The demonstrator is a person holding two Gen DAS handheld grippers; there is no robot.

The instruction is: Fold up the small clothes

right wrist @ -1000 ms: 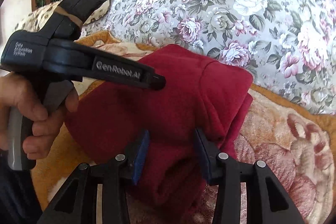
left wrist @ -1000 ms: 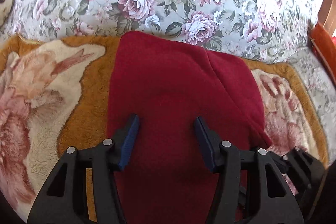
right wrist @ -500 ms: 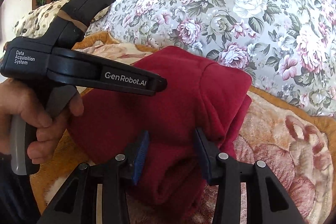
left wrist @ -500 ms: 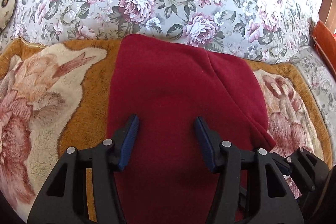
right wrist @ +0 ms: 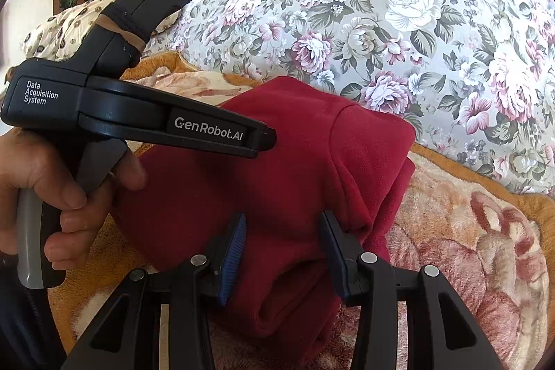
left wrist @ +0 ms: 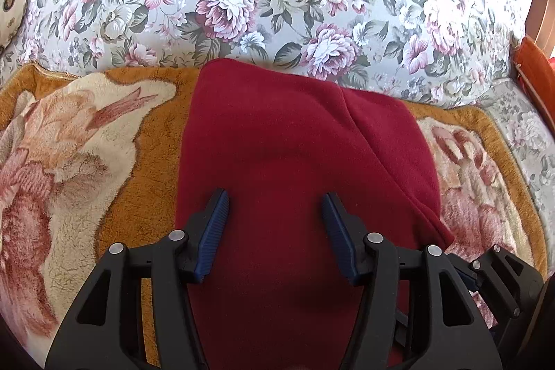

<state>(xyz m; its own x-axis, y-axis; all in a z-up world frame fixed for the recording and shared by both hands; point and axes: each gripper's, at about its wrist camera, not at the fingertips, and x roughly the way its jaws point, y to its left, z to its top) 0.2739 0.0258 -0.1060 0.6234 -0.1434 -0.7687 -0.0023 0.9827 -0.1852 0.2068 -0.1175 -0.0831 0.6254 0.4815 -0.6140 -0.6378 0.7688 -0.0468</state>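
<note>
Both my grippers, left [left wrist: 274, 200] and right [right wrist: 282, 224], hover with fingers spread wide, gripping nothing, above the folded red garment [left wrist: 295, 162] lying on the plush orange blanket [left wrist: 138, 169].

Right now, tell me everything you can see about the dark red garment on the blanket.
The dark red garment looks like soft fleece, plain, with no print showing. It is folded into a compact, roughly rectangular bundle, with a seam running down its right part and loose layered edges bunched at the near right corner. It lies flat on the orange plush blanket, its far edge against the floral cushion. The left tongs and right tongs hover open over it, neither clamping the cloth.
</note>
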